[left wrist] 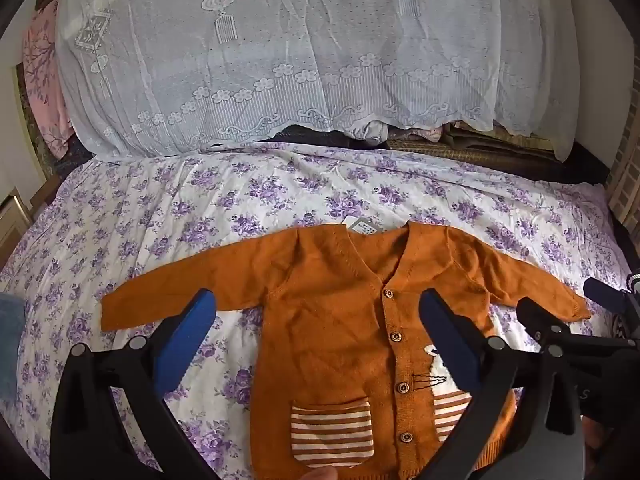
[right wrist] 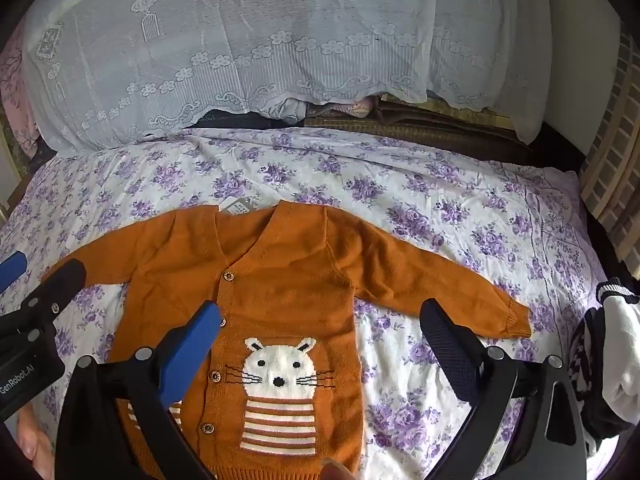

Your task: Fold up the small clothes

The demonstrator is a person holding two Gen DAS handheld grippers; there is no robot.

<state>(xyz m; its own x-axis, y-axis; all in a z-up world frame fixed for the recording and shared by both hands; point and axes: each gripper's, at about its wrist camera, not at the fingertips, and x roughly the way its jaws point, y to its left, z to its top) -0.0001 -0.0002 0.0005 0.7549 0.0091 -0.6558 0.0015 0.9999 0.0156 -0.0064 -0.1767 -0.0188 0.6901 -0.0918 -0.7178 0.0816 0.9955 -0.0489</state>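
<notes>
An orange knitted baby cardigan point(left wrist: 320, 264) point(right wrist: 280, 264) lies flat and buttoned on the purple-flowered bed sheet point(left wrist: 160, 208), with both sleeves spread out sideways. It has wooden buttons, a striped pocket and a white cat face point(right wrist: 280, 364). My left gripper point(left wrist: 316, 304) hovers open over the cardigan's left half, and nothing is between its fingers. My right gripper point(right wrist: 320, 312) is open over the right half, above the cat, also holding nothing. Each gripper shows at the edge of the other's view: the right gripper point(left wrist: 560, 304) and the left gripper point(right wrist: 40, 272).
A big pile under a white lace cloth point(left wrist: 280, 60) fills the back of the bed. A paper tag point(left wrist: 362, 226) sticks out at the cardigan's collar. A black and white garment point(right wrist: 620, 340) lies at the right edge, by a wooden lattice point(right wrist: 612, 168).
</notes>
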